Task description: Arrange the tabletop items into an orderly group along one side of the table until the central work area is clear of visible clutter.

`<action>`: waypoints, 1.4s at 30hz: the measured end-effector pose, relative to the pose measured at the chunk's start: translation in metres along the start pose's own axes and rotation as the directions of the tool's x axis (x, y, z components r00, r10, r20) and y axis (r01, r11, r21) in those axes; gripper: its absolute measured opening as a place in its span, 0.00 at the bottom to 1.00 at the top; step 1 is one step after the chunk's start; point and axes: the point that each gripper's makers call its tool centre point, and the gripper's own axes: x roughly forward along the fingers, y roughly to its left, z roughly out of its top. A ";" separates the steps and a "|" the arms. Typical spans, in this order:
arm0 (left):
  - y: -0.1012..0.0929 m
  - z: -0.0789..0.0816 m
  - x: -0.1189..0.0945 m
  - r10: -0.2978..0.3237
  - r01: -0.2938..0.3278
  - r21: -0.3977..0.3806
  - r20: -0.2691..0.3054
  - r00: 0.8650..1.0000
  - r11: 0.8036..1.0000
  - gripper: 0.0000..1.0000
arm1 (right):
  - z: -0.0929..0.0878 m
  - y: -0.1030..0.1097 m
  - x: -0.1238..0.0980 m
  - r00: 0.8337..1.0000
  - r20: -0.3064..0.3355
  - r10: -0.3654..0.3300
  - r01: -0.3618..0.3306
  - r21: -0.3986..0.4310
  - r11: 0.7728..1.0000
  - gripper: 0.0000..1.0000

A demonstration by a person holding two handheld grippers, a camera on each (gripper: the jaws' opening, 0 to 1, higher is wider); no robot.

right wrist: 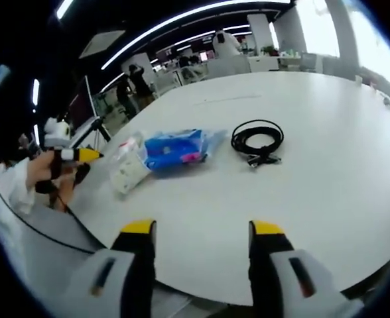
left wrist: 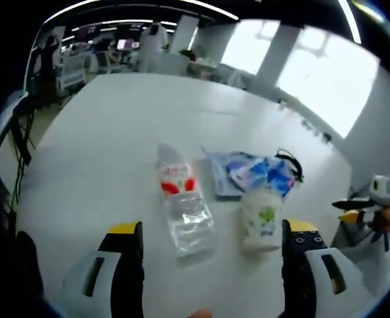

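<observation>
Left gripper [left wrist: 211, 242]: your yellow-tipped jaws stand wide apart, released, grasping nothing, low over the white table [left wrist: 109, 146]
Water bottle [left wrist: 182, 202]: clear plastic with a red label, lying on its side just ahead of your left jaws, cap end pointing away from you
Plastic cup [left wrist: 261, 222]: translucent with a green print, beside the bottle, close to your left gripper's right-hand jaw
Blue packet [left wrist: 258, 172]: printed bag behind the cup, resting on a flat pale sheet
Right gripper [right wrist: 201, 235]: your jaws are parted, released, nothing between them, near the table edge
Black cable [right wrist: 257, 140]: coiled, on open tabletop, well apart from the other items
Other gripper [right wrist: 69, 159]: held by a hand at the left of your right gripper view, beyond the table edge
Item group: in the right gripper view the cup [right wrist: 129, 169] touches the blue packet [right wrist: 175, 149] close to the table edge
</observation>
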 end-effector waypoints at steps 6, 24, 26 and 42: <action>0.003 0.001 0.009 -0.001 0.001 -0.004 -0.020 1.000 1.000 0.82 | 0.001 -0.001 0.005 1.000 0.003 -0.001 0.001 0.009 1.000 0.54; 0.019 0.010 0.037 0.049 -0.051 -0.020 -0.087 0.995 0.998 0.80 | -0.010 0.002 0.006 1.000 -0.014 -0.005 0.005 0.028 1.000 0.51; 0.020 0.011 0.042 0.055 -0.058 -0.019 -0.098 0.994 0.998 0.79 | -0.010 0.002 0.005 1.000 -0.013 -0.006 0.006 0.031 0.999 0.51; 0.028 0.015 0.059 0.101 -0.102 -0.003 -0.140 0.985 0.995 0.79 | -0.021 0.000 0.004 1.000 -0.022 -0.014 0.016 0.072 0.997 0.48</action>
